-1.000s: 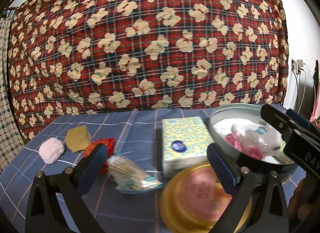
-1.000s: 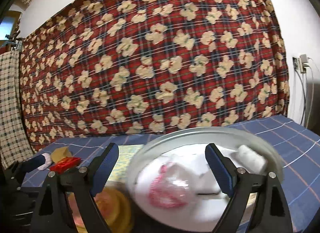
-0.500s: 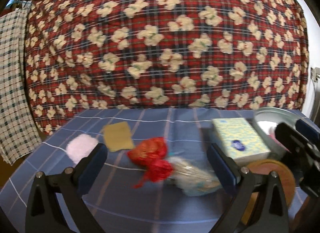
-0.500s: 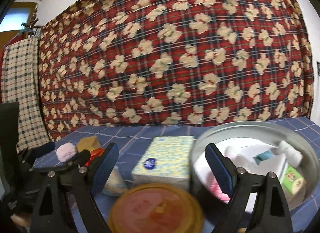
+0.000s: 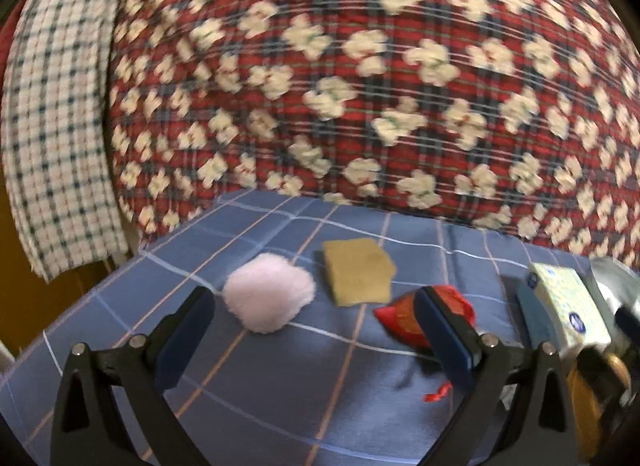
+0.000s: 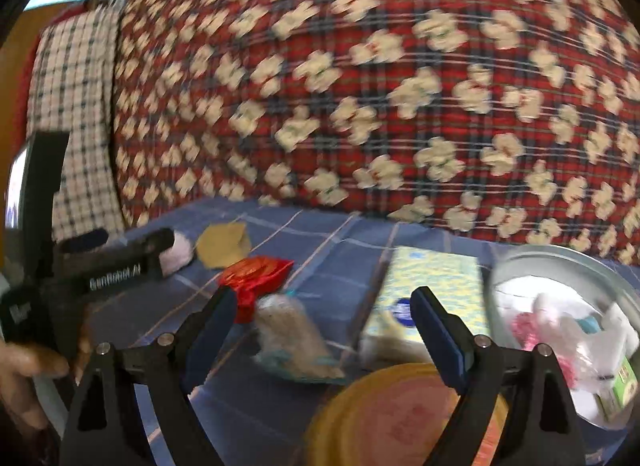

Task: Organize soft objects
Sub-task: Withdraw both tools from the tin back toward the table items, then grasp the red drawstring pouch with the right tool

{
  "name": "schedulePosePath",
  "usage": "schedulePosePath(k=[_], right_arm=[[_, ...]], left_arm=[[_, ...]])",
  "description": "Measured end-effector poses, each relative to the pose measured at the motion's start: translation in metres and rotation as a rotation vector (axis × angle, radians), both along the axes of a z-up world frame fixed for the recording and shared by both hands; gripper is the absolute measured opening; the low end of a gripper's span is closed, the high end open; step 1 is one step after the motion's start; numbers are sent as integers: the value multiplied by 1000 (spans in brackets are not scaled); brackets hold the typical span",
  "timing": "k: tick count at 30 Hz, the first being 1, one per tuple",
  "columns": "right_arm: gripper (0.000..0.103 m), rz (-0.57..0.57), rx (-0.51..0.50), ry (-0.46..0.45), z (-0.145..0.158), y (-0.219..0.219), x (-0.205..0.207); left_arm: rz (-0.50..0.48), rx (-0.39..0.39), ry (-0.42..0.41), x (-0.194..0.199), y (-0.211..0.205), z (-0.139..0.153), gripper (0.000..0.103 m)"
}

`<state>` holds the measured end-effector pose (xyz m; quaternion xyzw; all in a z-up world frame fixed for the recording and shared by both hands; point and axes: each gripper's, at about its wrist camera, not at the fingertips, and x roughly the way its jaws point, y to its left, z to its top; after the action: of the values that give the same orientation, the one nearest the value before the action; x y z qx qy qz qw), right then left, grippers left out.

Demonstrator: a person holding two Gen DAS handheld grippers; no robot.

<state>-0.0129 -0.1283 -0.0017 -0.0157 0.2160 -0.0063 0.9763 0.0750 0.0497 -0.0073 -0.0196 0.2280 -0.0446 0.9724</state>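
Observation:
A pink fluffy ball point(image 5: 269, 292) lies on the blue checked cloth, with a yellow sponge point(image 5: 357, 276) to its right and a red crinkled bag point(image 5: 416, 316) beyond that. My left gripper point(image 5: 316, 340) is open and empty, just in front of the ball. My right gripper point(image 6: 322, 332) is open and empty above a clear bag of pale fibres point(image 6: 290, 336). The red bag point(image 6: 256, 276), sponge point(image 6: 224, 244) and ball point(image 6: 178, 252) also show in the right wrist view, behind the left gripper's body point(image 6: 104, 266).
A tissue pack point(image 6: 430, 290) lies in the middle. A metal basin point(image 6: 560, 258) at the right holds white and pink soft items. A round yellow lid point(image 6: 400, 414) lies at the front. A red flowered quilt point(image 5: 360, 85) backs the cloth; a checked towel point(image 5: 52, 125) hangs at left.
Both grippers have swung left. The left view now centres on the pink ball and sponge; the basin has slid to the right edge. Both stay open.

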Motion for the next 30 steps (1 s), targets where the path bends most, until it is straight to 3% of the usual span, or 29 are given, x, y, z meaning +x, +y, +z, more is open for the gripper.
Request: schedulePosePath(k=[4,7,8,16,24,30], right_arm=[[89,51,-80,82,-8,24,22],[73,70,-97,141,-15,32,39],[72,77,-82,153,-16,31,42],[72,62,91,217,-16,43,86],[72,-57,41,385,-42,51,139],[71,-29,19,413,-49,55,152]], left_arm=[[38,-64,35,4,15,-3,101],[64,-56,34,5,18,-4,101],[71,-45,29,4,18,-4,101],[167,-52,25,5,35,-1,101],[226,-77,46,7,48,-5,101],[217,-85,52,8,49,-6,101]])
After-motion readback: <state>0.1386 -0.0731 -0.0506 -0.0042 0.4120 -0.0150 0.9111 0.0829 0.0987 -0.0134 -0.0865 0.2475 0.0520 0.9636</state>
